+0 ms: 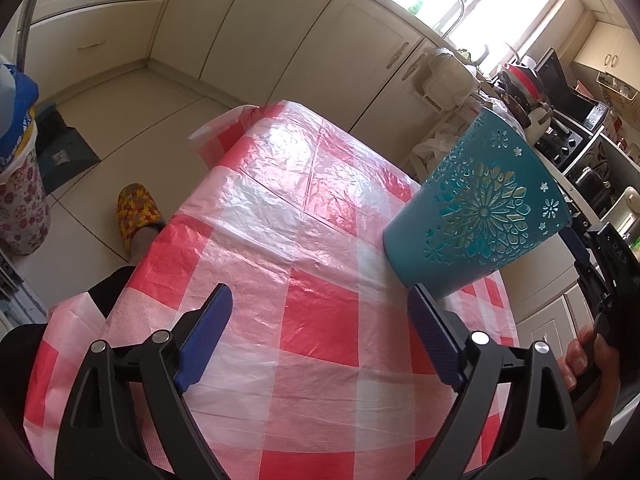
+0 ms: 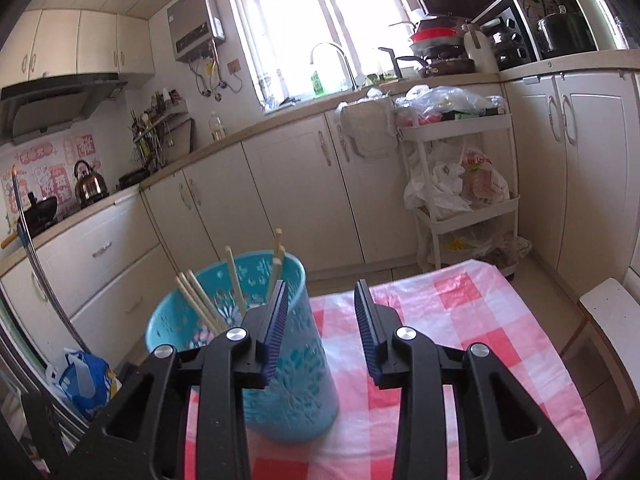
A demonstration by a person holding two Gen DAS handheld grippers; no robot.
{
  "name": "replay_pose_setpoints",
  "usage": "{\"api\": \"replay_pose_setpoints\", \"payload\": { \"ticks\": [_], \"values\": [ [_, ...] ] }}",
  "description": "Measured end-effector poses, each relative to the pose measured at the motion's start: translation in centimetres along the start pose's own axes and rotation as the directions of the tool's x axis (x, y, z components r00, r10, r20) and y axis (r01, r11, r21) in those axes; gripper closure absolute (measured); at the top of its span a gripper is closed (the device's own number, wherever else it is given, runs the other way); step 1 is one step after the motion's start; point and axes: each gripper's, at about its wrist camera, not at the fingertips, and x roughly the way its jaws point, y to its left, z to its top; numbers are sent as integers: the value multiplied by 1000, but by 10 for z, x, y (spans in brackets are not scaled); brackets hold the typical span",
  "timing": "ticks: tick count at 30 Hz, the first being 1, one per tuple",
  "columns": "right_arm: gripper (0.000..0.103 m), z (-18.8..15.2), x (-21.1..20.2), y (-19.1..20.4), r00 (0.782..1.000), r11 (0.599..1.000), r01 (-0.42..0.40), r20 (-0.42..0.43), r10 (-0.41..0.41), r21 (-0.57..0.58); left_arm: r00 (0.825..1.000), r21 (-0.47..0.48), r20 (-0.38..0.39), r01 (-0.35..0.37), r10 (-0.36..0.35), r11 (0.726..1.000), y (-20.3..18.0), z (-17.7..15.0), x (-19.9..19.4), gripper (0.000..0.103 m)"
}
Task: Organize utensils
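A teal cut-out utensil holder (image 2: 288, 364) stands on the red-and-white checked tablecloth (image 2: 460, 320) near the table's left edge in the right wrist view. Several pale wooden chopsticks (image 2: 236, 280) lean inside it. My right gripper (image 2: 321, 286) hovers just beside the holder's rim, open, with only the cloth and cabinets showing between its blue pads. In the left wrist view the holder (image 1: 480, 208) is at the right, and one of the right gripper's pads (image 1: 576, 246) shows by its rim. My left gripper (image 1: 320, 292) is wide open over the bare cloth (image 1: 304, 208), left of the holder and holding nothing.
A white trolley (image 2: 460, 200) stuffed with plastic bags stands past the table's far edge. Cabinets (image 2: 280, 188) line the walls. A person's foot in a yellow slipper (image 1: 138, 210) is on the floor to the left. A blue bag (image 2: 84, 376) sits beside the table.
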Motion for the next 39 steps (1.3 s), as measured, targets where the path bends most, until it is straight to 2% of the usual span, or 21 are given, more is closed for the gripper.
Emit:
{"api": "replay_pose_setpoints", "payload": {
  "ticks": [4,10,11,13,14,16,19,21,23,26,28,30,35,37,39],
  "values": [
    [67,1,-3,-4,1000,1000,6,-9,-6,10,1000,5,-1,-9,9,1000,0,0,0,16],
    [66,9,-2,13,1000,999,-24,-7,23,-46,1000,11,-4,-15,15,1000,0,0,0,15],
    [65,12,0,15,1000,998,-27,-6,27,-52,1000,11,-5,-14,14,1000,0,0,0,15],
    [54,20,6,17,1000,999,-23,3,23,-47,1000,10,-4,-12,12,1000,0,0,-1,14],
    [52,25,11,17,1000,999,-9,-4,9,-45,1000,10,-4,-11,11,1000,1,0,-1,14],
    [51,38,31,17,998,997,48,-43,-51,-57,1000,10,-4,-9,9,1000,0,0,0,14],
    [50,54,68,18,984,992,88,-145,-100,-92,1000,7,-4,-5,5,1000,0,-1,-1,14],
    [50,61,86,23,974,989,60,-211,-87,-135,1000,4,-3,0,0,1000,1,-1,-1,14],
    [50,65,87,35,973,980,16,-221,-61,-201,1000,3,-2,2,-2,1000,1,-1,-2,13],
    [41,60,75,50,975,952,-59,-221,-9,-299,1000,4,-3,2,-2,1000,0,0,-1,13],
    [39,53,59,53,981,944,-56,-196,-9,-326,1000,4,-3,1,-1,1000,0,0,-1,13],
    [38,47,37,50,988,952,-42,-154,-5,-304,1000,6,-3,-4,4,1000,-1,0,-1,13],
    [25,14,-26,37,996,979,1,-88,-20,-205,998,32,-7,-59,59,998,-7,0,0,11],
    [22,-8,-41,33,993,985,22,-114,-42,-173,996,50,-10,-89,90,995,-10,-1,1,10],
    [22,-32,-38,25,980,989,29,-190,-57,-146,993,66,-10,-117,118,991,-14,-1,1,9]
  ]
}}
